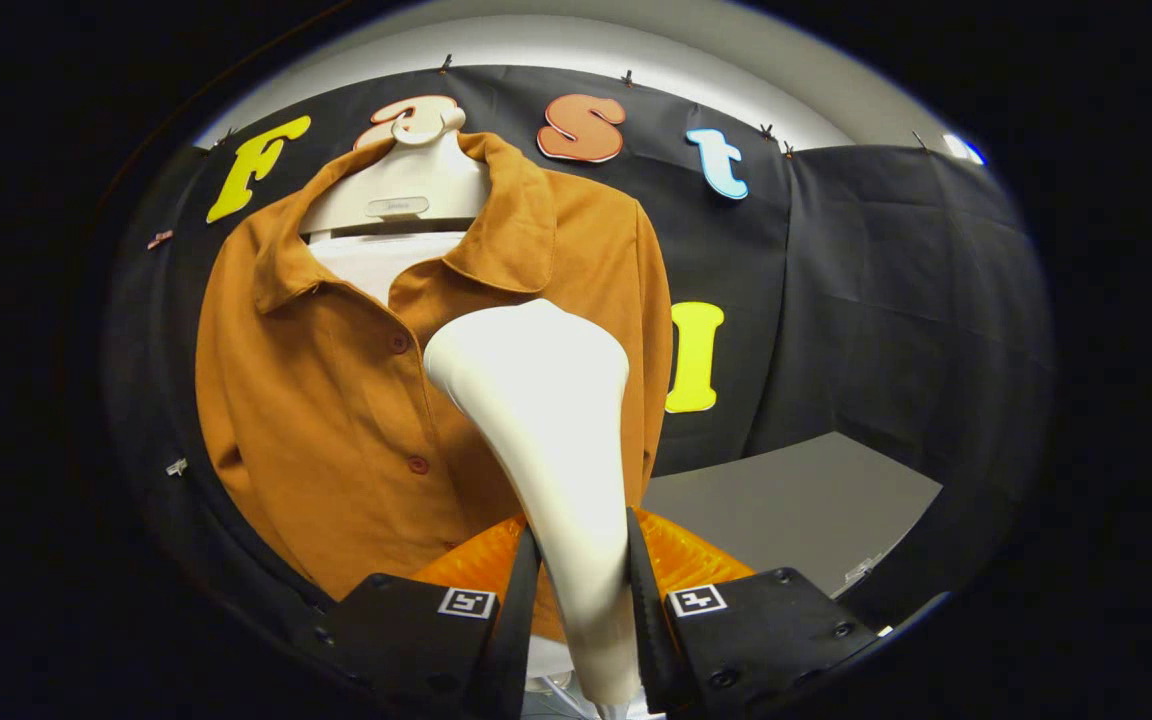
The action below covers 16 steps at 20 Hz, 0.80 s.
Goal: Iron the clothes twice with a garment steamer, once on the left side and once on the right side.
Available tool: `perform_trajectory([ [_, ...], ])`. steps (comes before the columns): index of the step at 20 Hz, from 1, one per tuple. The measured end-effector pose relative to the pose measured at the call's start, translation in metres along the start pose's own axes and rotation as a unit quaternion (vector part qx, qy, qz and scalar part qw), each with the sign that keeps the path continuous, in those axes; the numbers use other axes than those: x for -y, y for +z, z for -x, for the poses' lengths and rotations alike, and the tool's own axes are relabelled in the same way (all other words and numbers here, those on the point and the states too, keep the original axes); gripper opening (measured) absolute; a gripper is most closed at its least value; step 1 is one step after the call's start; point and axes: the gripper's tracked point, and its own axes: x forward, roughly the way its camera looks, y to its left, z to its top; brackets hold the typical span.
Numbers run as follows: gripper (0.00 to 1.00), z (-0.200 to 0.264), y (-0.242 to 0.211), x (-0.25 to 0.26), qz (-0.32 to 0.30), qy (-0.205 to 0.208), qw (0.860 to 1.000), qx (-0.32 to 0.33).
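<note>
Hand-held gripper (582, 585) clamped on garment steamer (546, 420) neck, both fingers pressing it. Steamer head at frame center, against the right front of the orange shirt (336, 400) on white hanger (401, 185), left-center. Grey tabletop (796, 500) lower right.

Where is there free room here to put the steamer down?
The grey table, right of the orange shirt and below the black cloth wall, looks bare. Ahead it is crowded: the steamer, held in the tongs, sits close before the shirt.
</note>
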Motion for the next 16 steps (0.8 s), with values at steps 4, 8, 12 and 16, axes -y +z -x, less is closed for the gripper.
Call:
perform_trajectory([
  [4, 0.48, -0.011, 0.0, 0.0, 0.025, -0.027, 0.999, -0.002],
  [8, 0.48, -0.017, -0.004, 0.002, 0.032, -0.043, 0.999, -0.009],
  [12, 0.48, -0.02, -0.013, -0.002, 0.045, -0.054, 0.997, -0.021],
  [16, 0.48, -0.026, -0.025, -0.003, 0.051, -0.055, 0.996, -0.037],
])
